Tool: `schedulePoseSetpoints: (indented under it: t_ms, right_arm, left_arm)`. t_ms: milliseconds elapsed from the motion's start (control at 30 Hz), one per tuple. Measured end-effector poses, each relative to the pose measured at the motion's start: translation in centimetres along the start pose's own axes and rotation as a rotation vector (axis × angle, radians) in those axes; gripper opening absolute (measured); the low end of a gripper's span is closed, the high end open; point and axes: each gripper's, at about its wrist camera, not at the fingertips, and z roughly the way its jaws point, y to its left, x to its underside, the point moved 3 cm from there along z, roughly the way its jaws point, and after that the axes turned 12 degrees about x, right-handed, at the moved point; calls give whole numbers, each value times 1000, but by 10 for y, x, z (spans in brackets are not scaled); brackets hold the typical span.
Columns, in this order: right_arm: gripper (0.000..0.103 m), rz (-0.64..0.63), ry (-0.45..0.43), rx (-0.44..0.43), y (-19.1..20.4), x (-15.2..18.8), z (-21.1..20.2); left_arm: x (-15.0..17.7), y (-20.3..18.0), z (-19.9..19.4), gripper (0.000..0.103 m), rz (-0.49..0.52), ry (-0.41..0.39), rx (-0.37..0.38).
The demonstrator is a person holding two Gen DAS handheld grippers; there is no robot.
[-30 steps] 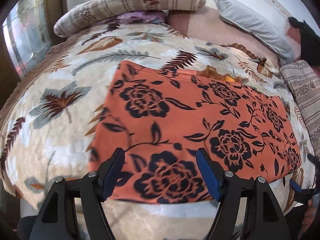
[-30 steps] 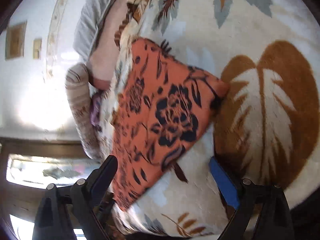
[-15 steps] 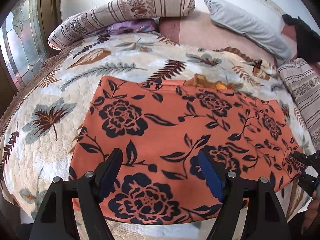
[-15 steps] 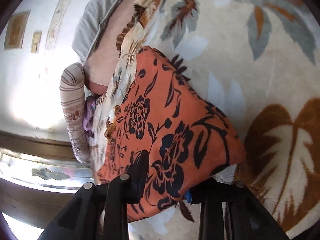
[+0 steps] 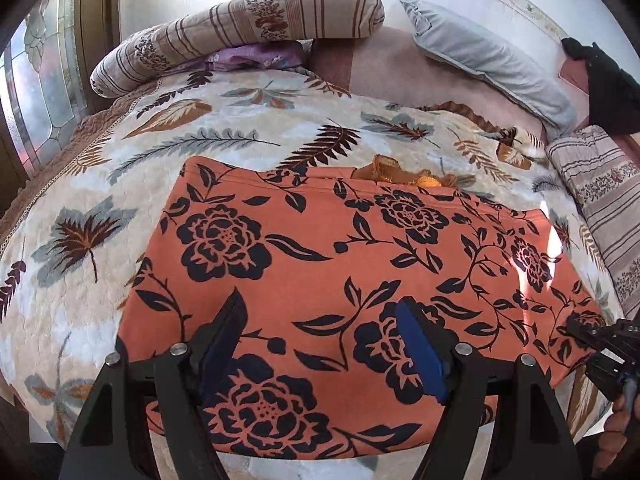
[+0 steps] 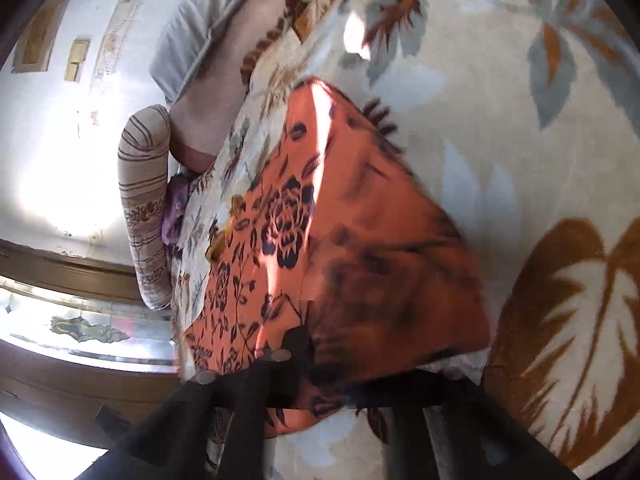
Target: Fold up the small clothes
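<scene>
An orange garment with a black flower print (image 5: 320,272) lies flat on the leaf-patterned bedspread (image 5: 120,208). My left gripper (image 5: 324,344) is open and hovers over the garment's near edge, with its fingers on either side of a printed flower. My right gripper (image 6: 344,376) is shut on the garment's near right corner (image 6: 360,304), which looks lifted and blurred in the right wrist view. The right gripper also shows at the right edge of the left wrist view (image 5: 600,344). A bit of yellow-orange cloth (image 5: 400,174) peeks out at the garment's far edge.
A striped bolster (image 5: 240,44), a purple cloth (image 5: 256,58) and a grey pillow (image 5: 492,60) lie at the head of the bed. A striped cushion (image 5: 600,208) is at the right. A stained-glass window (image 5: 36,92) is to the left.
My left gripper has moved forward over the garment, staying open. My right gripper closed on the garment's right corner and has begun lifting it.
</scene>
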Motion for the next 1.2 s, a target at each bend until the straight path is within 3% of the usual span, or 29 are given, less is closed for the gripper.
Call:
schedulePoseSetpoints:
  t_ms: [67,133,167,200,267,367,533,600,633,667,833,900,967,1100,1200]
  right_arm:
    - [8,-29,-47,1,3,4,-15]
    - [10,-43,-36,12,2,5,-18]
    - [16,-55,-8,68,-3,6,-11]
    - [21,-57,38,131,-13,8,-2]
    - [24,-3,108,52,-30,13,-3]
    - [26,6,170,34,-49,16,-31]
    - [29,-99,40,12,-40,-32,-76]
    - [64,-164,41,6,-21,-62,-63]
    - [92,-193,41,5,-9,-76,-52]
    - [95,-227,38,-6,3,-93,-38]
    - [93,-255,132,8,33,-157,46]
    - [80,-255,196,31,41,-163,77]
    - [12,-303,216,10,58,-158,85]
    - [13,-264,119,147,51,-160,89]
    - [26,-237,81,152,43,-156,82]
  left_arm:
    - [4,-2,6,78,12,9,-14]
    - [14,-4,28,78,54,88,-70]
    - [19,-5,40,80,86,130,-95]
    - [19,-8,39,81,121,97,-109]
    - [16,-5,37,81,95,116,-94]
    - [15,-1,37,82,84,122,-73]
    - [19,-4,35,82,85,107,-82]
    - [17,-2,38,83,79,113,-79]
    - [16,-1,39,84,75,118,-76]
    - [15,-1,39,84,70,123,-72]
    - [15,0,40,85,69,126,-64]
    - [15,1,40,86,75,126,-56]
    - [14,3,40,87,72,126,-41]
    - [14,3,41,89,72,120,-36]
    - [12,4,42,90,63,126,-30]
